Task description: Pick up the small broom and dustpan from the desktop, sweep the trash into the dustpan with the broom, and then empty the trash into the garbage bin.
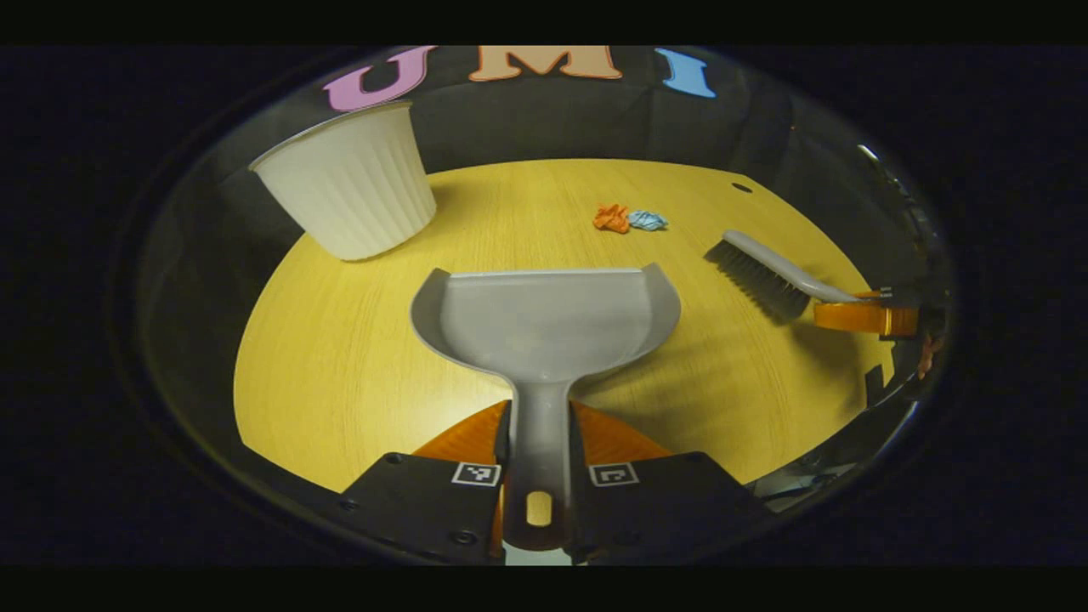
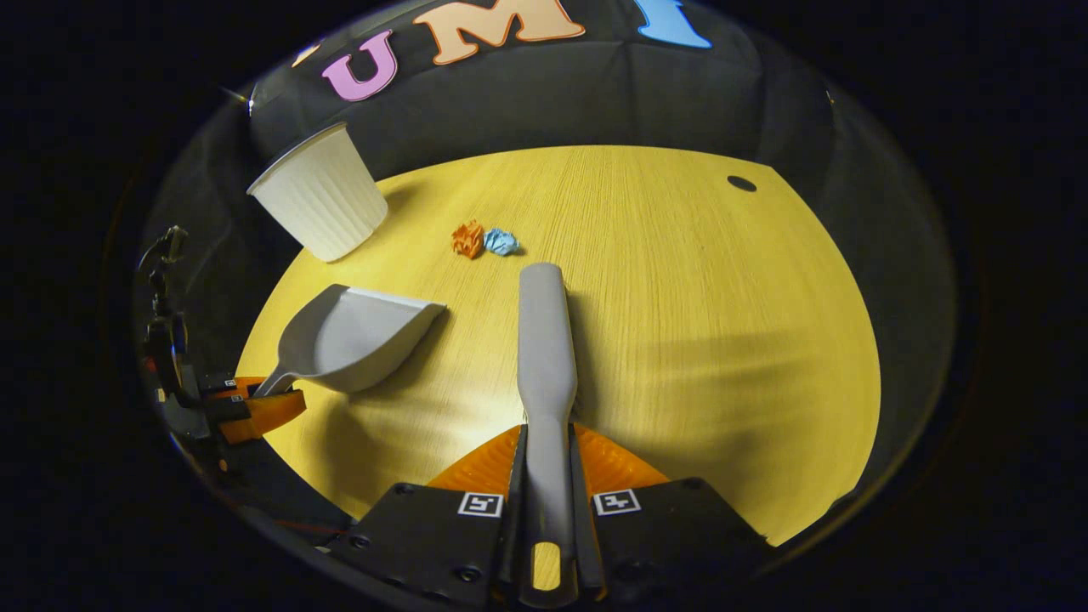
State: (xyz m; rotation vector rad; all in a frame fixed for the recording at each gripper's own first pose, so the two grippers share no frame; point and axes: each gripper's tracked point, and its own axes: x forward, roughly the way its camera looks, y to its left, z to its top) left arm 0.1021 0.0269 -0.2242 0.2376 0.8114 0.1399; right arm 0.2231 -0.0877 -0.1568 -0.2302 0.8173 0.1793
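My left gripper (image 1: 539,425) is shut on the handle of the grey dustpan (image 1: 544,319), whose mouth faces away over the yellow desktop (image 1: 357,374). Beyond its lip lie two paper scraps, one orange (image 1: 611,218) and one blue (image 1: 648,221). The grey broom (image 1: 765,276) shows at the right, held by the other gripper (image 1: 863,316). In the right gripper view my right gripper (image 2: 546,442) is shut on the broom handle (image 2: 544,340), bristles down, head pointing at the orange scrap (image 2: 467,239) and blue scrap (image 2: 501,242). The dustpan (image 2: 353,338) sits to its left, held by the left gripper (image 2: 255,399).
A white ribbed garbage bin (image 1: 353,183) stands at the desk's far left (image 2: 319,204). A small dark hole (image 2: 741,183) marks the desktop's far right. The black booth wall rises behind the desk.
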